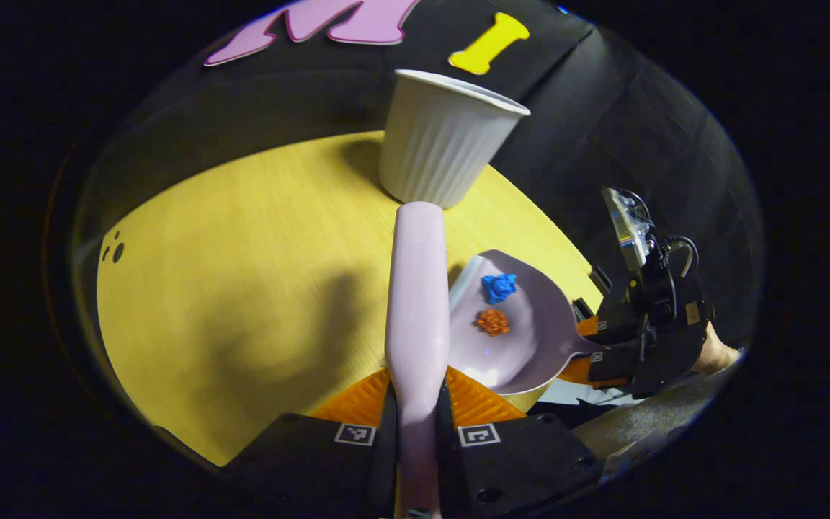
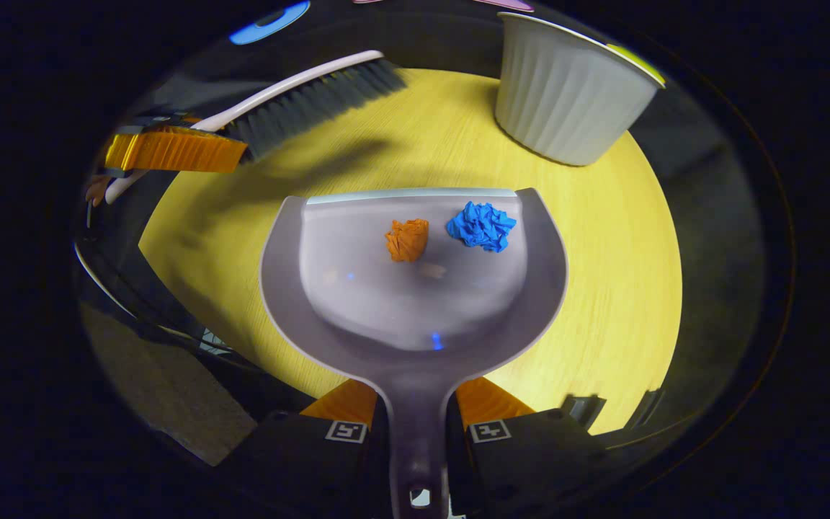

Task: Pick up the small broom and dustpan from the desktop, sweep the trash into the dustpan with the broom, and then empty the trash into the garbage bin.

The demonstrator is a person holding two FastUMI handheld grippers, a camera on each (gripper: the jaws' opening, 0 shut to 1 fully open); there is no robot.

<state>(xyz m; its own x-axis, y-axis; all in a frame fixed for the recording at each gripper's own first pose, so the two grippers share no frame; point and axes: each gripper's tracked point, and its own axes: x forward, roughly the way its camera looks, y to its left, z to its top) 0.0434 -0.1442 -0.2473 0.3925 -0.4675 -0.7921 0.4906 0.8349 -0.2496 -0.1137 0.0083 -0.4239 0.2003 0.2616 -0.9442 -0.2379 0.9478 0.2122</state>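
Observation:
My left gripper (image 1: 417, 404) is shut on the pale pink broom (image 1: 417, 295), whose back runs straight ahead toward the white ribbed bin (image 1: 444, 140). The broom's dark bristles (image 2: 314, 101) show in the right gripper view, lifted over the yellow table. My right gripper (image 2: 415, 414) is shut on the handle of the pale pink dustpan (image 2: 415, 303). In the pan lie an orange paper wad (image 2: 408, 239) and a blue paper wad (image 2: 482, 225). From the left gripper view the dustpan (image 1: 523, 339) sits to the right of the broom, with the right gripper (image 1: 588, 353) on its handle.
The round yellow table (image 1: 242, 274) has bare wood to the left of the broom. The bin (image 2: 566, 94) stands at the table's far edge, beyond and right of the dustpan. Black cloth walls surround the table. Grey floor (image 2: 163, 389) shows past the near edge.

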